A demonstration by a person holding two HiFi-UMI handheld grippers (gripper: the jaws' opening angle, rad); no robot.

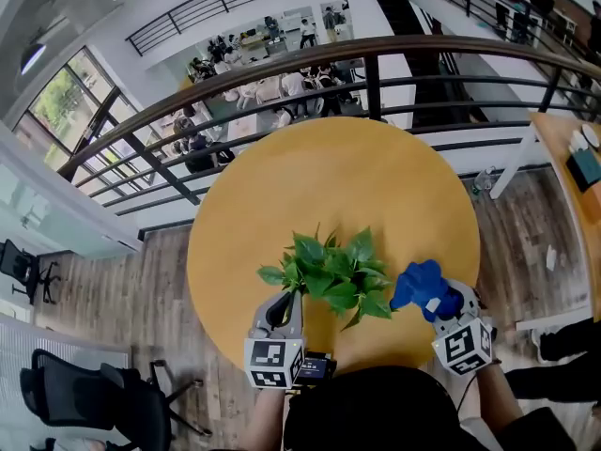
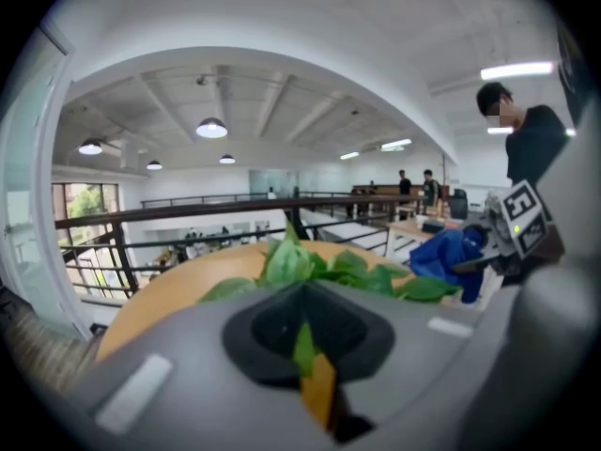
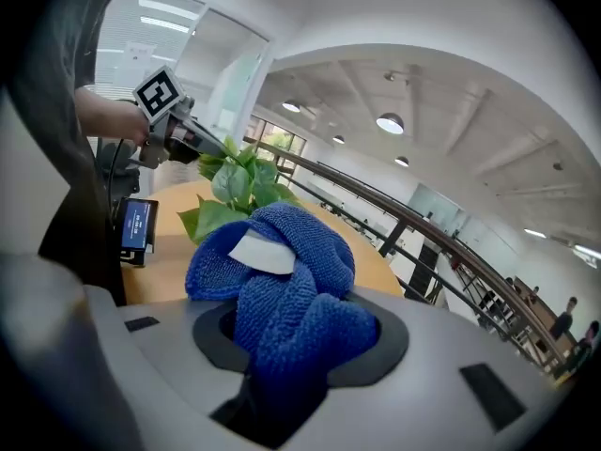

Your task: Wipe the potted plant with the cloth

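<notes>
The right gripper [image 1: 443,301] clamps cloth [image 3: 282,285] — beside plant [image 1: 333,275].

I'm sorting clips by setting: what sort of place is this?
Likely an upper gallery in an open office: a dark railing edges it, people gather at tables one level down, and an office chair stands near the round wooden table.

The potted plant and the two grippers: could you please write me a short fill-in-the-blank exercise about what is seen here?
1. The right gripper is shut on a cloth of ____ colour.
2. The left gripper is shut on one green ____ of the plant.
3. The shape of the table is ____.
4. In the head view, the cloth is on the ____ side of the plant.
Missing words: blue; leaf; round; right.
</notes>
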